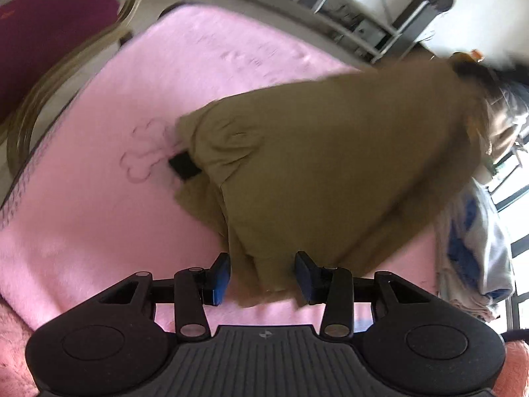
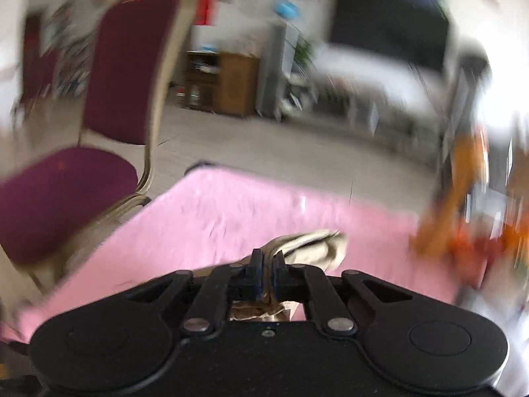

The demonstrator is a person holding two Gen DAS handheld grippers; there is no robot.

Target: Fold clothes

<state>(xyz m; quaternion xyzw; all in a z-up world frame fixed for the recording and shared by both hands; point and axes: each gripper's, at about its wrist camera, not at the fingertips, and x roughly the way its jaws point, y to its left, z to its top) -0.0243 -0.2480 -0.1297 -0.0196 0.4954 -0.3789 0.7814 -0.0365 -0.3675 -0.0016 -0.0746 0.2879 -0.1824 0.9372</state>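
Observation:
An olive-brown garment (image 1: 330, 165) lies partly raised over the pink blanket (image 1: 99, 198), stretching toward the upper right in the left wrist view. My left gripper (image 1: 264, 276) has a bunched lower corner of it between its blue pads (image 1: 221, 278), which press on the fabric. A small black piece (image 1: 183, 167) shows at the garment's left edge. In the blurred right wrist view my right gripper (image 2: 267, 273) is shut on a fold of the same garment (image 2: 314, 244), which looks pale tan here and sticks out past the fingertips above the pink blanket (image 2: 215, 211).
A maroon chair with a gold frame (image 1: 49, 33) (image 2: 66, 192) stands beside the blanket's far left corner. A pile of white and blue clothes (image 1: 476, 251) lies at the right edge. Blurred orange things (image 2: 463, 182) are on the right. Shelving (image 1: 347, 23) stands beyond.

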